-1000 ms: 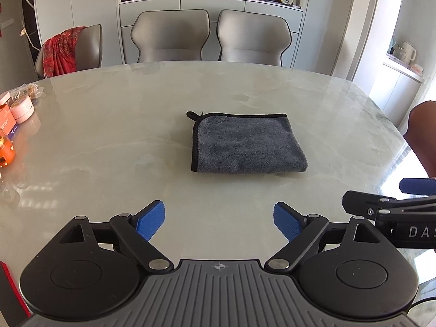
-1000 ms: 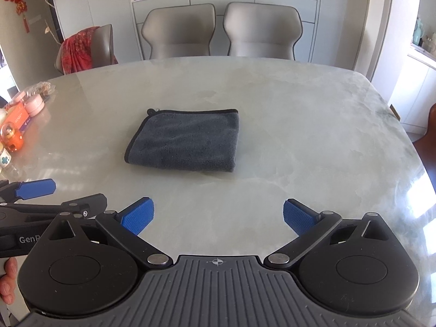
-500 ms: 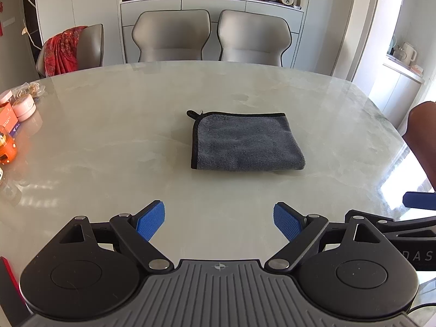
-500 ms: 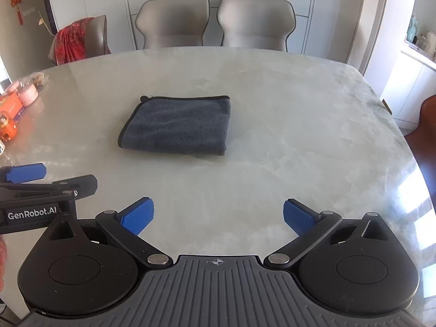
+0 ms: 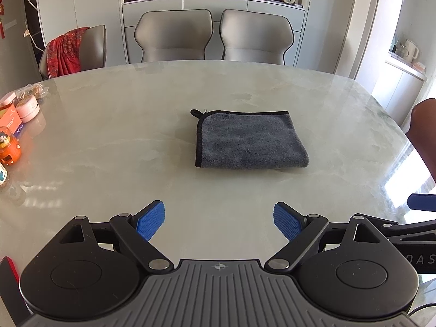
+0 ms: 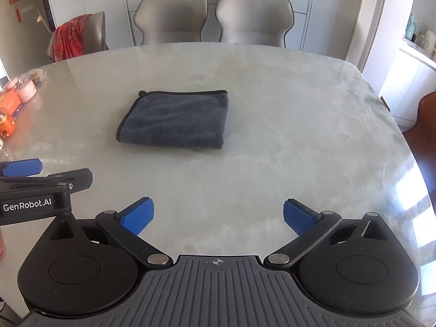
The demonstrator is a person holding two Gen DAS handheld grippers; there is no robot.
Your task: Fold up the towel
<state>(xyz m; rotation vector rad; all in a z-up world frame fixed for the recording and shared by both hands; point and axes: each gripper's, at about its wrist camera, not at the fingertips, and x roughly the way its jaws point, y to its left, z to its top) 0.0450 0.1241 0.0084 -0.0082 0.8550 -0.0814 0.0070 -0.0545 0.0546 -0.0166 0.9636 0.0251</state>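
A grey towel [image 5: 246,139] with black trim lies folded in a neat rectangle on the marble table [image 5: 109,136], a small loop at its far left corner. It also shows in the right wrist view [image 6: 177,120]. My left gripper [image 5: 218,222] is open and empty, well short of the towel near the table's front edge. My right gripper [image 6: 218,218] is open and empty too, to the right of the left one and equally far back. Each gripper shows at the edge of the other's view.
Small items stand at the table's left edge: an orange toy [image 5: 9,147], pink tubs [image 5: 27,107] and an orange box. Two grey chairs [image 5: 174,36] stand at the far side, one with a red cloth [image 5: 64,51] at the far left. A brown chair [image 6: 425,120] is at right.
Both grippers have drawn back slightly and risen, staying open. The towel has not moved.
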